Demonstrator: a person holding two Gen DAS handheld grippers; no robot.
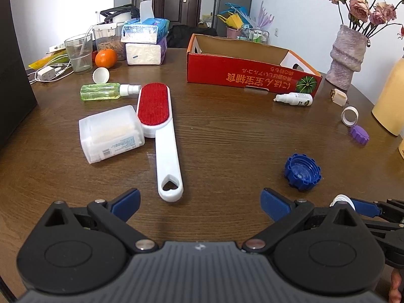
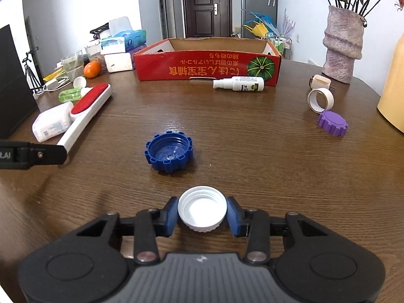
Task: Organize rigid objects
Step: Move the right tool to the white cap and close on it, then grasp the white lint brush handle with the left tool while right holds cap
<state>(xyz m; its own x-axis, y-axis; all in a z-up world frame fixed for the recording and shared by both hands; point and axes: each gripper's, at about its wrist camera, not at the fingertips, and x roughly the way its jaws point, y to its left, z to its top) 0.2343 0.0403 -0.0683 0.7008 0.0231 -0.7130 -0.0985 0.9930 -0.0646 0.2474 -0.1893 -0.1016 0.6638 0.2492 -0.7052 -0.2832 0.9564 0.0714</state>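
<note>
My right gripper [image 2: 202, 213] is shut on a white bottle cap [image 2: 202, 210], open side up, low over the wooden table. A blue cap [image 2: 169, 152] lies just ahead of it, also seen in the left wrist view [image 1: 302, 171]. My left gripper [image 1: 200, 202] is open and empty, just short of the handle of a white lint brush with a red pad [image 1: 161, 131]. An open red cardboard box [image 2: 207, 61] stands at the back. A white spray bottle [image 2: 240, 83] lies in front of the box.
A clear plastic box [image 1: 111, 132] and a green spray bottle [image 1: 106, 91] lie by the brush. A purple cap [image 2: 332, 121], a tape ring [image 2: 320, 100] and a vase [image 2: 343, 48] are at the right. Tissue packs [image 1: 145, 43], a glass [image 1: 78, 53] and an orange [image 1: 106, 58] crowd the back left.
</note>
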